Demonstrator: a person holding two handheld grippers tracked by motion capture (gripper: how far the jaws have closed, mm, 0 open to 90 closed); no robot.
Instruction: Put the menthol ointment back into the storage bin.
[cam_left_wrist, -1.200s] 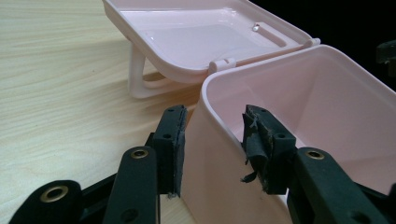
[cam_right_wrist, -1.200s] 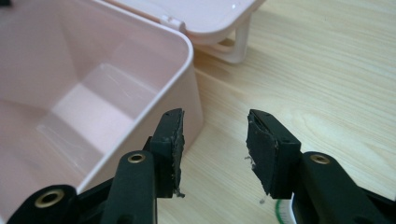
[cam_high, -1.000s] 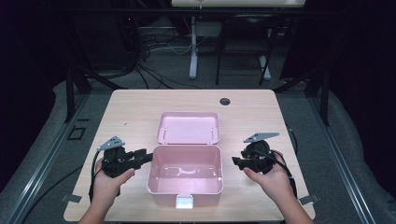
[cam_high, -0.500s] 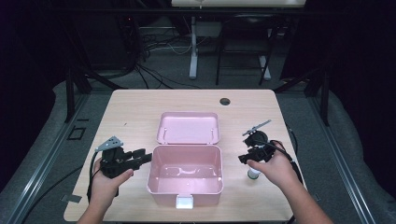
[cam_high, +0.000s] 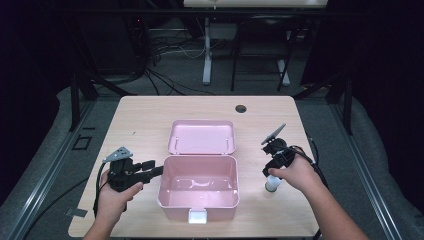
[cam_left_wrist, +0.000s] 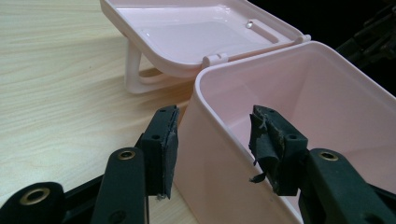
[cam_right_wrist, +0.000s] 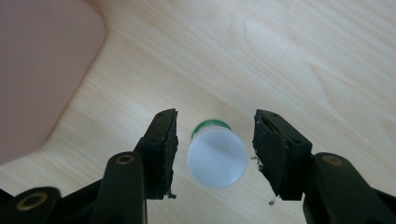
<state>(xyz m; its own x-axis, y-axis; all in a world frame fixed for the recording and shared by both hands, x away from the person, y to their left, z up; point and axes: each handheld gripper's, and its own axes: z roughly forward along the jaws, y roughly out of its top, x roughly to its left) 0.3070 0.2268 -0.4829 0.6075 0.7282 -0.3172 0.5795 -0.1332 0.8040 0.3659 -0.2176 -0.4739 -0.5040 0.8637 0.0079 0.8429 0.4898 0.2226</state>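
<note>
Now your right gripper hangs wide open, jaws just opening, over the small white green-banded bottle at lower centre, beside the open pink plastic box; lower and close, while your left gripper, just opening too, straddles the box wall.

The open pink box with its lid laid back blocks the table's middle. Bare wood lies free behind the lid and along both sides. A small white bottle stands right of the box.
</note>
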